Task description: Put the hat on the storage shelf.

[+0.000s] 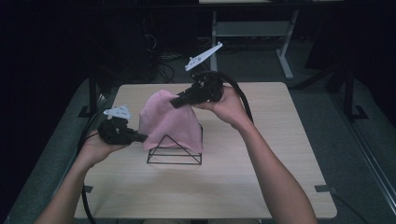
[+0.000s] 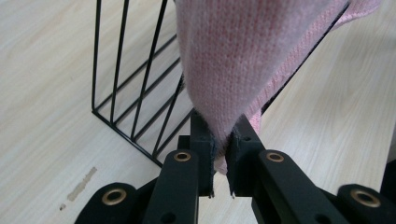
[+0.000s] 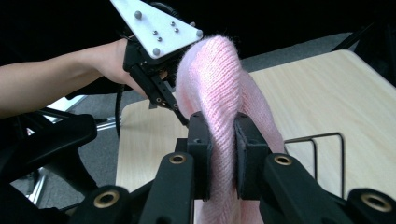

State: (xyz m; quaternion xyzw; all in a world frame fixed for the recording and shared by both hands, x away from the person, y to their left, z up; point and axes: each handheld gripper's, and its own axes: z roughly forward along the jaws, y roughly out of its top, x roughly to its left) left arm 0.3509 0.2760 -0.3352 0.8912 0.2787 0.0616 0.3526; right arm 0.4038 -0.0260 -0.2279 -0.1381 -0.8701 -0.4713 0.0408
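Both hand-held grippers, left [image 1: 140, 137] and right [image 1: 176, 101], clamped on pink knit cloth [image 1: 169, 122]; pulling risks snagging, tipping wire rack [image 1: 175, 154]

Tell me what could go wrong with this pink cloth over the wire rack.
The pink knitted cloth could snag on the black wire rack it drapes over. The left tool pinches just a thin corner, which might slip out. Pulling the cloth with the right tool might drag or tip the light rack.
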